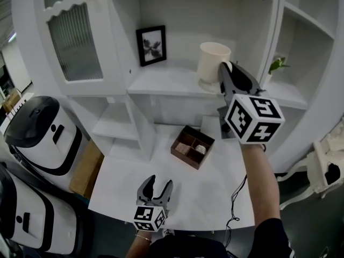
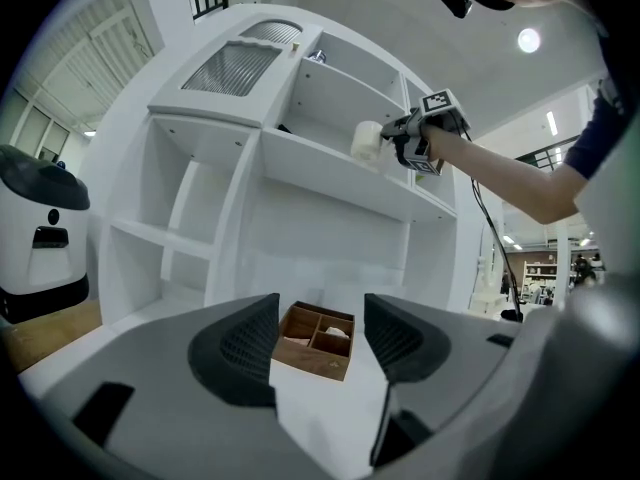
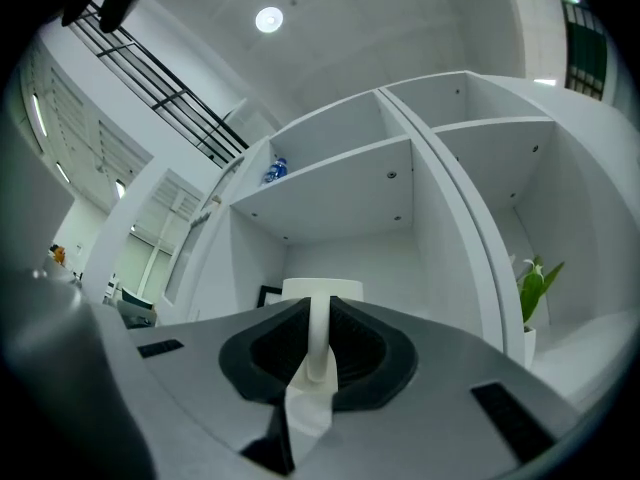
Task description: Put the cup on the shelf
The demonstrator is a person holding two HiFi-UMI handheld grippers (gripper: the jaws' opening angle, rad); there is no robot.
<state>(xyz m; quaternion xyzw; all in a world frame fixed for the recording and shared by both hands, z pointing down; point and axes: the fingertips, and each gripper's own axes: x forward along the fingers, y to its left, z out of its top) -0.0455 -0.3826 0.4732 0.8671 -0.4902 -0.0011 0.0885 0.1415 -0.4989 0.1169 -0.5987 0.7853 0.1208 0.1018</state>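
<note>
A cream cup is at the white shelf, over its middle compartment's board; whether it rests on the board I cannot tell. My right gripper is shut on the cup's handle, which stands pinched between the two dark pads. The cup and the right gripper also show high up in the left gripper view. My left gripper hangs low over the white table, open, with nothing between its fingers.
A framed black picture leans at the back left of the same compartment. A small plant stands in the compartment to the right. A brown wooden box with dividers lies on the table below. White-and-black machines stand at the left.
</note>
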